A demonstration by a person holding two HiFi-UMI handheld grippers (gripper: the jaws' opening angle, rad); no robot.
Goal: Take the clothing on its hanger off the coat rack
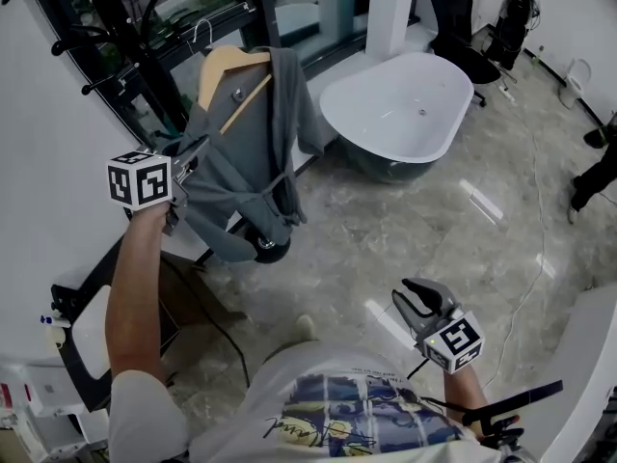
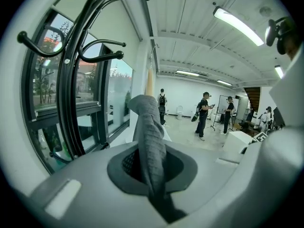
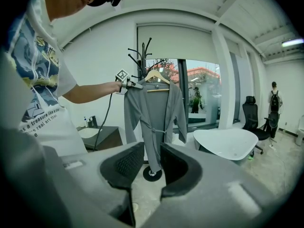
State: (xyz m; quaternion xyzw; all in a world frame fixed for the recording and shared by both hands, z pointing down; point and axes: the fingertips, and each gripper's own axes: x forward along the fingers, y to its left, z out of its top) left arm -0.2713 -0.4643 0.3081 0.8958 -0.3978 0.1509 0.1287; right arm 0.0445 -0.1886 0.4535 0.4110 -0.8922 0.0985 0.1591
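Left gripper view: claw (image 2: 153, 182) on robe (image 2: 148, 122)

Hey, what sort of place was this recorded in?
Probably a large open test hall or showroom staged like a home: a freestanding bathtub sits near an office chair, and people stand by a whiteboard.

Head camera's peering steeply down from above, catching the left gripper (image 1: 191, 154) and right gripper (image 1: 421, 304) together. Left gripper view is jammed right up against the grey robe (image 2: 151, 141), with the coat rack (image 2: 71, 89) close alongside. Right gripper view faces that same robe and rack from well back, across the floor.
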